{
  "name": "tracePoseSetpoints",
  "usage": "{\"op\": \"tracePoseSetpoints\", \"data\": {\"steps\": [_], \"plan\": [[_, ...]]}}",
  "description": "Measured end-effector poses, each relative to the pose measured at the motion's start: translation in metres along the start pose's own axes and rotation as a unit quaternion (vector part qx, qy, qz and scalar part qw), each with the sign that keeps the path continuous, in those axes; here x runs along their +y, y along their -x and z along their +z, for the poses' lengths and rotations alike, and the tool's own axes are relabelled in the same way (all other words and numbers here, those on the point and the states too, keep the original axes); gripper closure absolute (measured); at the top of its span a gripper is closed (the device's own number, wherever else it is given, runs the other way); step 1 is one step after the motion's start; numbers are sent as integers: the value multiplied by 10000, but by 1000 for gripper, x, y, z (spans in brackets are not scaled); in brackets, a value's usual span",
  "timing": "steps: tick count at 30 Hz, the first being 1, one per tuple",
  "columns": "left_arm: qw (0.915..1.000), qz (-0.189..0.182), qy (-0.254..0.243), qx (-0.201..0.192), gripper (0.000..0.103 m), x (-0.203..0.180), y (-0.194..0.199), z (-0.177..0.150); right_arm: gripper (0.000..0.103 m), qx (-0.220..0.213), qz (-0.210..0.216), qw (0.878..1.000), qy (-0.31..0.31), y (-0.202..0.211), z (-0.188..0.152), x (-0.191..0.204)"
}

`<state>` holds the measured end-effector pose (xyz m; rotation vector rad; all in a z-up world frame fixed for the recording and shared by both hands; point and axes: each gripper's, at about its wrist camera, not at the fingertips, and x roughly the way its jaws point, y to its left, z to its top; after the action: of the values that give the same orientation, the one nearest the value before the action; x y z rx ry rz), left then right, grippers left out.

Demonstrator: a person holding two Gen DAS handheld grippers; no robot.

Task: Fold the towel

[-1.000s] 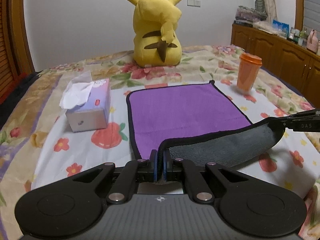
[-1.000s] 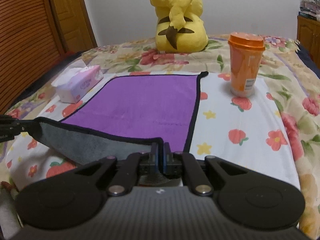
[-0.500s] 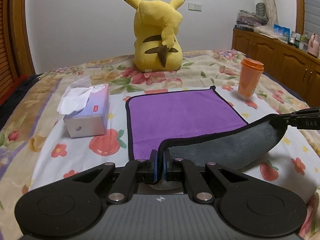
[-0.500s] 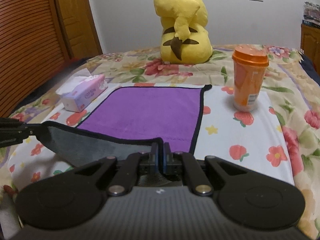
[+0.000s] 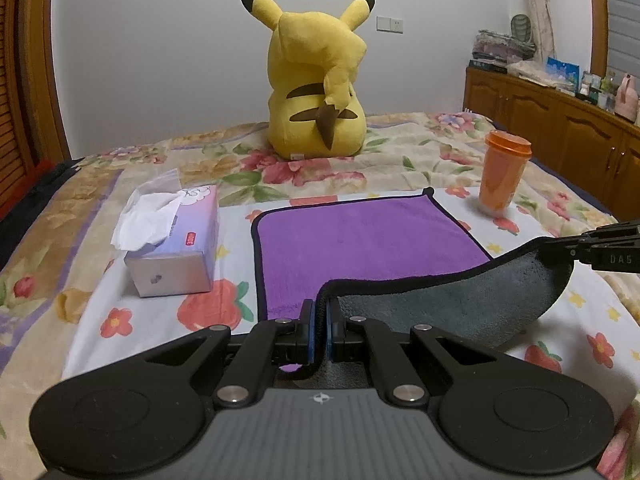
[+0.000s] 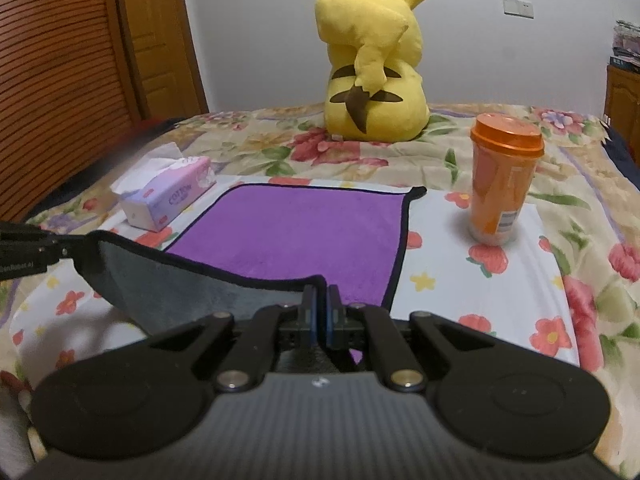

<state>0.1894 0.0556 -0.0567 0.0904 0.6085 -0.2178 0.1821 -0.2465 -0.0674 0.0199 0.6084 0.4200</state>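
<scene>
A purple towel (image 5: 360,236) with a black hem and grey underside lies on the flowered bed; it also shows in the right wrist view (image 6: 292,232). My left gripper (image 5: 319,320) is shut on its near left corner. My right gripper (image 6: 320,312) is shut on its near right corner. The near edge is lifted off the bed and hangs between the grippers, grey side (image 5: 460,304) towards me. The far half lies flat. The right gripper's tip shows at the right of the left wrist view (image 5: 576,246).
A tissue box (image 5: 176,248) sits left of the towel. An orange lidded cup (image 5: 502,174) stands right of its far corner. A yellow plush toy (image 5: 316,84) sits behind. Wooden cabinets (image 5: 560,132) line the right wall, a wooden door (image 6: 156,40) the left.
Both grippers have risen and moved forward with the towel's near edge. The lifted grey flap hangs higher, and less purple surface shows beyond it.
</scene>
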Motion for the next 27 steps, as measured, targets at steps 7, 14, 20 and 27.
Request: {"op": "tracePoseSetpoints", "data": {"steps": [7,14,20,27], "plan": [[10000,17,-54,48,94,1,-8,-1,98,99,-37,9999,123,-12,0,-4],[9999,-51,-114,46,95,-1,-16,3,98,125,-8,9997,188,-20,3,-5],[9999,-69,-146,25,95,-1,-24,6,98,106,-18,9998,186,-26,6,-7],[9999,-30,-157,-30,95,3,-33,14,98,153,-45,9996,246,-38,8,-10]]}}
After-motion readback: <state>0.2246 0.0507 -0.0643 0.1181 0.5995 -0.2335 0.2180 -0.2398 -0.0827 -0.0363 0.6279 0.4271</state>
